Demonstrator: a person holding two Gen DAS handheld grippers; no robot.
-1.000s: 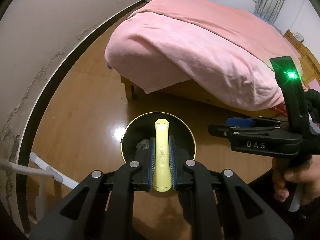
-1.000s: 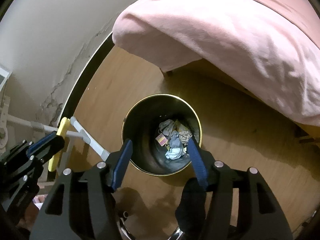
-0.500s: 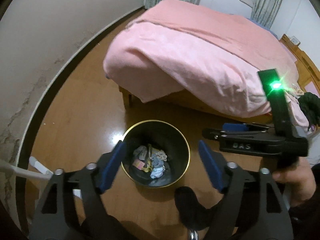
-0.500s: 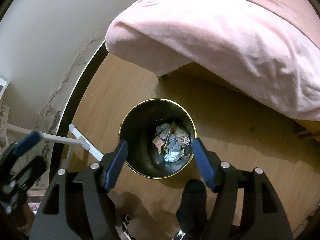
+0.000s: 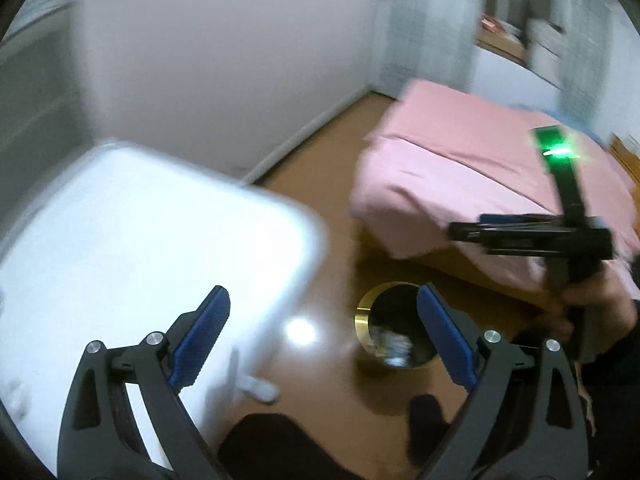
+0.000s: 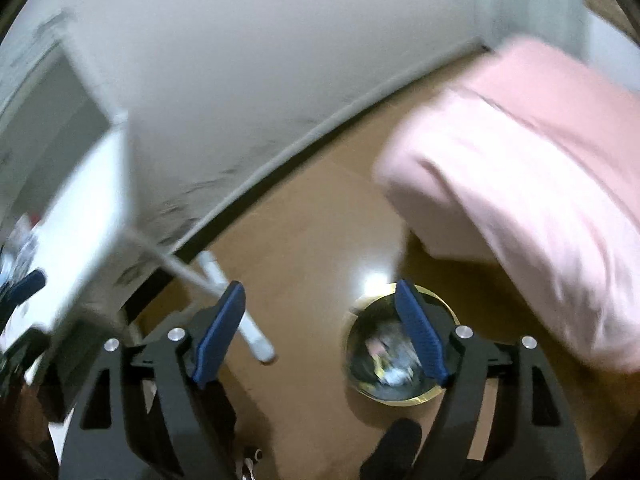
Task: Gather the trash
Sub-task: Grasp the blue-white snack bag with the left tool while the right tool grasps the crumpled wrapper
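Trash bin, the round black one with the gold rim (image 5: 394, 334), sits on the brown wood floor (image 5: 320, 264) below both claws, near the corner of the pink-blanketed bed (image 5: 472, 176). Crumpled scraps are piled inside it (image 6: 390, 360); too blurred to count or identify.

What changed: a second ago my left claw (image 5: 320, 340) gripped a yellow stick-shaped item over the bin. It let go half a second back, and now both blue pads are spread wide with nothing between them. Both cameras have also swung up and left, and a white surface (image 5: 140, 240) now fills the left side. I read that as the drop being done, and me turning to look for more.

My right claw (image 6: 320, 340) is also spread wide, empty.

Count: one bin, one bed, one white surface, two claws. No loose trash that I can make out through the motion blur.
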